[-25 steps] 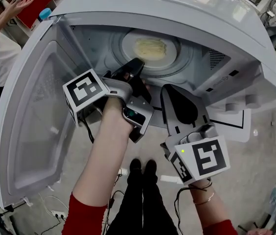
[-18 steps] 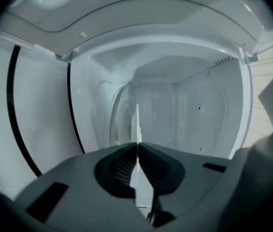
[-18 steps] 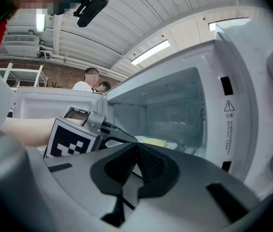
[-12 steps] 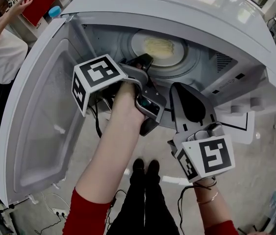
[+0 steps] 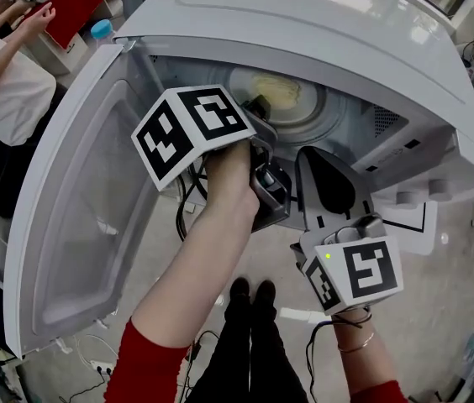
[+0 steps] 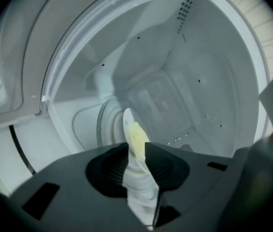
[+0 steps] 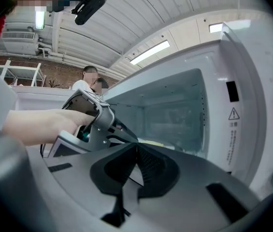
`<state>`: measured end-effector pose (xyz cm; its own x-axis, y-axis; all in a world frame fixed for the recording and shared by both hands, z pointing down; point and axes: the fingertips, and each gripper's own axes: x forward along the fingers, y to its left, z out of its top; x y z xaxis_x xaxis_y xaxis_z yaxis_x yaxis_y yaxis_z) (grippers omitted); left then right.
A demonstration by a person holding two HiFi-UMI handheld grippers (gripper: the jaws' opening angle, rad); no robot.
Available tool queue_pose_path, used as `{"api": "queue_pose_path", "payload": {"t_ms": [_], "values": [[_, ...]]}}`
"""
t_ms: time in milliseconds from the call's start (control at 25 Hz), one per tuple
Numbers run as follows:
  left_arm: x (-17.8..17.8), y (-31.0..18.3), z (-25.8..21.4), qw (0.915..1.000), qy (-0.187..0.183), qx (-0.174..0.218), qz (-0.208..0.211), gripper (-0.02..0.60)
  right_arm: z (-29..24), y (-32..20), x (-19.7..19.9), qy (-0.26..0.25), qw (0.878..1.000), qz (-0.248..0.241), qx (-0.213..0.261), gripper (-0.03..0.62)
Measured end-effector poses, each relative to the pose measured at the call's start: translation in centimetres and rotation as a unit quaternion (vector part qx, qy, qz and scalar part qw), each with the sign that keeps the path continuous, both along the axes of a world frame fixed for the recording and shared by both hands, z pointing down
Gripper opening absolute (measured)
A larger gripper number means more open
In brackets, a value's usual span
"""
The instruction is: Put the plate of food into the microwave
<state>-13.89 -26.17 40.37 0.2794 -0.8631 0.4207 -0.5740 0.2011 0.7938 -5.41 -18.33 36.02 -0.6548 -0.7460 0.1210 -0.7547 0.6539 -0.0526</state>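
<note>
A white plate (image 5: 276,92) with pale yellow food lies on the glass turntable (image 6: 106,125) inside the open white microwave (image 5: 304,23). My left gripper (image 5: 259,109) reaches into the cavity. In the left gripper view the plate's near rim (image 6: 135,138) sits between the jaws of the left gripper (image 6: 136,151), which are opening and no longer clamp it. My right gripper (image 5: 314,159) hangs just outside the opening, below and right of the left one. In the right gripper view, the right gripper (image 7: 136,151) has its jaws together with nothing between them.
The microwave door (image 5: 77,208) is swung wide open at the left. The control panel side (image 5: 422,170) is to the right of the cavity. A person in a white shirt (image 5: 2,65) stands at the upper left, near a blue-lidded cup (image 5: 102,30).
My left gripper has moved up and further into the microwave, its marker cube now at the opening. The plate stays on the turntable. The right gripper has barely shifted.
</note>
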Motion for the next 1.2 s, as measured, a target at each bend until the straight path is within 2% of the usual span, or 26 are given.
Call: {"api": "queue_pose_path", "payload": {"t_ms": [160,320,440,560,720,800,880,1080,1200], "values": [[-0.1,0.1,0.2,0.9971,-0.074,-0.001,0.021,0.101,-0.3,-0.1,-0.2,0.001,1.000,-0.001,0.003,0.015],[-0.3,0.2,0.4,0.9871,-0.154,0.002,0.044,0.101,-0.5,-0.4,-0.1,0.001,1.000,0.000,0.004,0.015],[-0.4,0.3,0.6,0.9797,-0.193,0.006,0.054,0.103,-0.4,-0.5,-0.1,0.002,1.000,-0.001,0.003,0.015],[-0.4,0.2,0.5,0.9789,-0.195,0.007,0.061,0.104,-0.3,-0.6,0.1,0.001,1.000,0.000,0.001,0.015],[-0.2,0.1,0.3,0.9852,-0.153,0.016,0.075,0.106,-0.3,-0.8,0.2,0.000,1.000,0.000,-0.001,0.015],[-0.3,0.1,0.2,0.9860,-0.145,0.020,0.081,0.109,-0.4,-0.9,0.1,0.000,1.000,-0.001,0.000,0.015],[-0.3,0.1,0.2,0.9824,-0.163,0.020,0.089,0.118,-0.4,-1.0,0.1,0.000,1.000,-0.002,0.001,0.015],[-0.3,0.2,0.6,0.9624,-0.248,0.016,0.110,0.138,-0.3,-1.1,-0.1,0.000,1.000,-0.005,-0.001,0.015],[-0.4,0.2,0.6,0.9559,-0.270,0.017,0.114,0.147,-0.2,-1.1,-0.2,-0.001,1.000,-0.006,-0.003,0.015]]}}
